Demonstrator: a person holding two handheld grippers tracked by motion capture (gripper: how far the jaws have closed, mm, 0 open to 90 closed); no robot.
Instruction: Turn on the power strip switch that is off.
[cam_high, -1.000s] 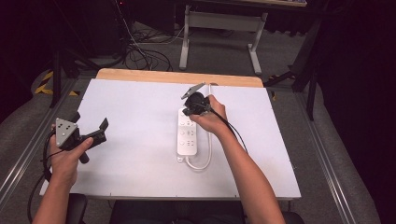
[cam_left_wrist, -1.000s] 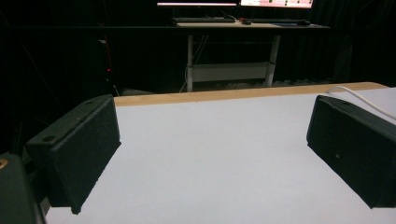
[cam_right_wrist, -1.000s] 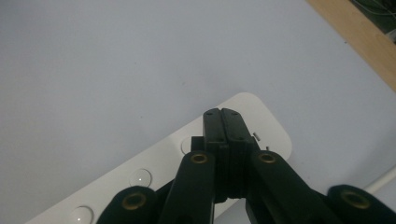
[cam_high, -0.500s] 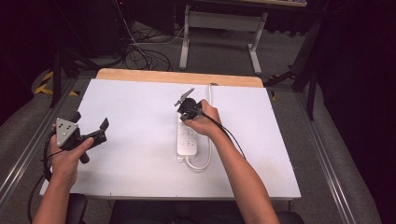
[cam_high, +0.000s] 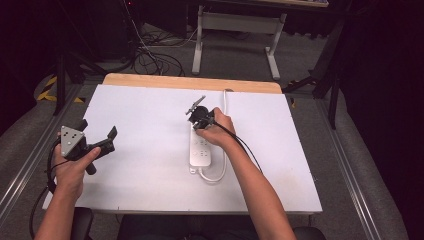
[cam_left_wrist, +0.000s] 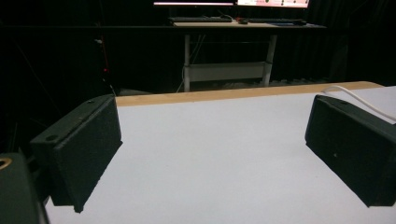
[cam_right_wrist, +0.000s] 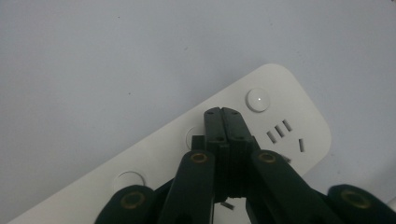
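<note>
Left gripper (cam_high: 102, 142) held near table's (cam_high: 150, 115) left edge, jaws spread wide, nothing between. Mid-table: white power strip (cam_high: 201, 150), lying flat. Right gripper (cam_right_wrist: 223, 122) tip down over its far end, jaws pressed together beside round button (cam_right_wrist: 258, 100).

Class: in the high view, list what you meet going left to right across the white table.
left gripper → right gripper, over the power strip's far end → power strip → its white cable
</note>
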